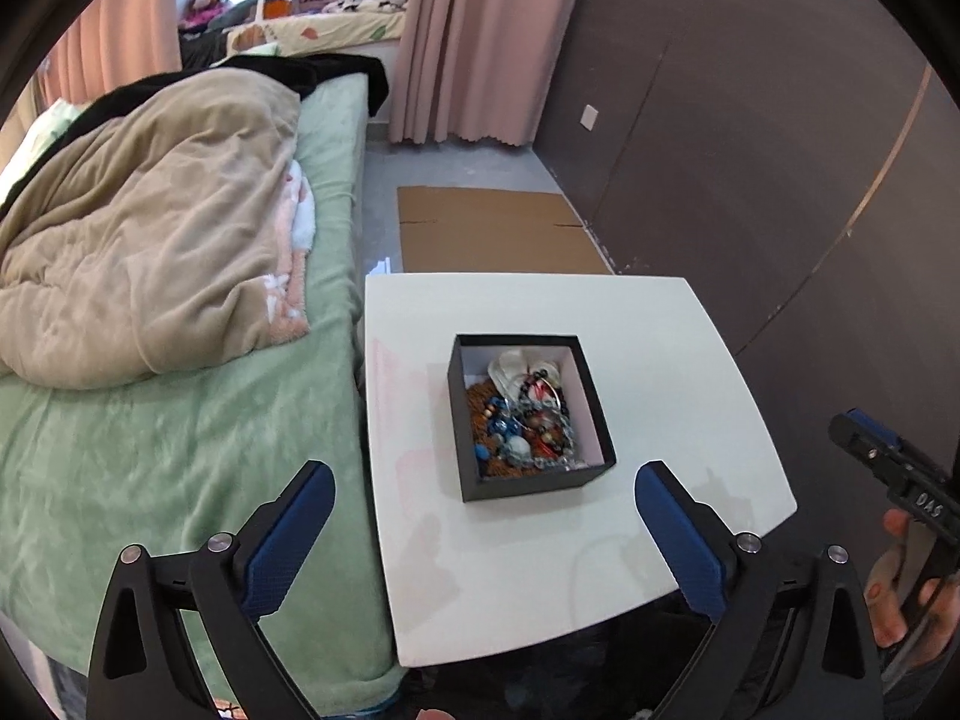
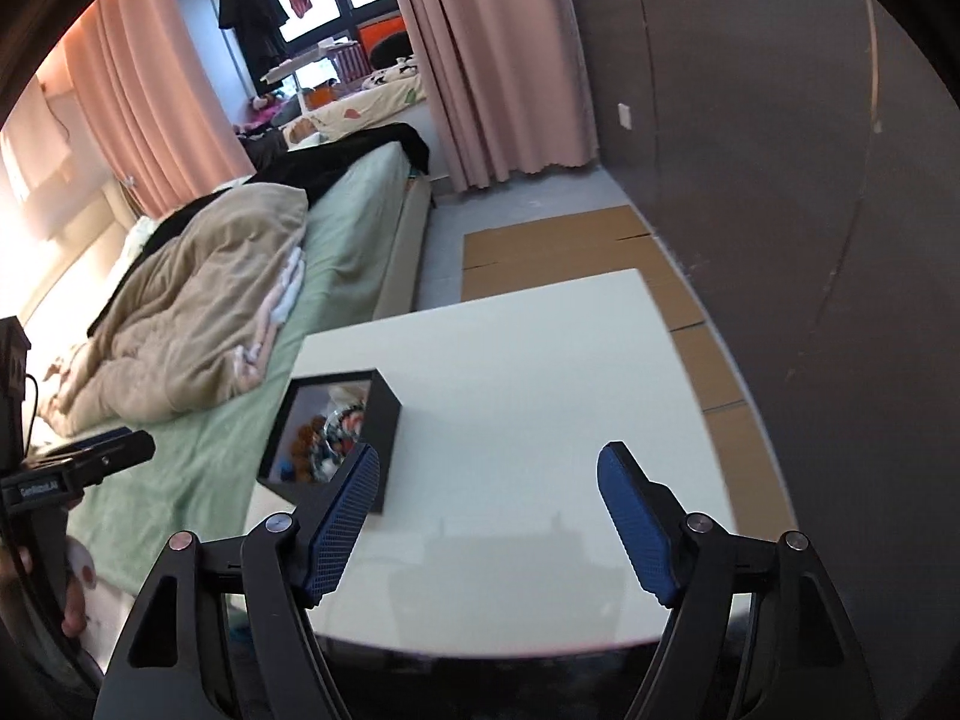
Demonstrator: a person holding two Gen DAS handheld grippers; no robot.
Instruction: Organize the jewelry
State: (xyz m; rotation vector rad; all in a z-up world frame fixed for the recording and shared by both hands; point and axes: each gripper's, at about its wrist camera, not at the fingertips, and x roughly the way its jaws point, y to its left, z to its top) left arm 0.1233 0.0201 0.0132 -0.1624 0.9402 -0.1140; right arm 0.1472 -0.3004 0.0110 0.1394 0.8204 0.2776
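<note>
A black open box [image 1: 591,450] stands on the white table [image 1: 660,330]. It holds a pile of beaded jewelry [image 1: 528,420]: bracelets, blue and red beads, a pale shell-like piece. My left gripper [image 1: 483,483] is open and empty, above the table's near edge, just short of the box. My right gripper [image 2: 489,468] is open and empty over the table [image 2: 540,360], with the box [image 2: 384,420] beside its left finger [image 2: 345,516]. The right gripper also shows at the right edge of the left wrist view [image 1: 888,468].
A bed with a green sheet [image 1: 180,450] and a beige blanket [image 1: 150,252] lies left of the table. Flat cardboard [image 1: 498,228] lies on the floor beyond the table. A dark wall [image 1: 750,150] runs along the right. Pink curtains [image 1: 480,30] hang at the back.
</note>
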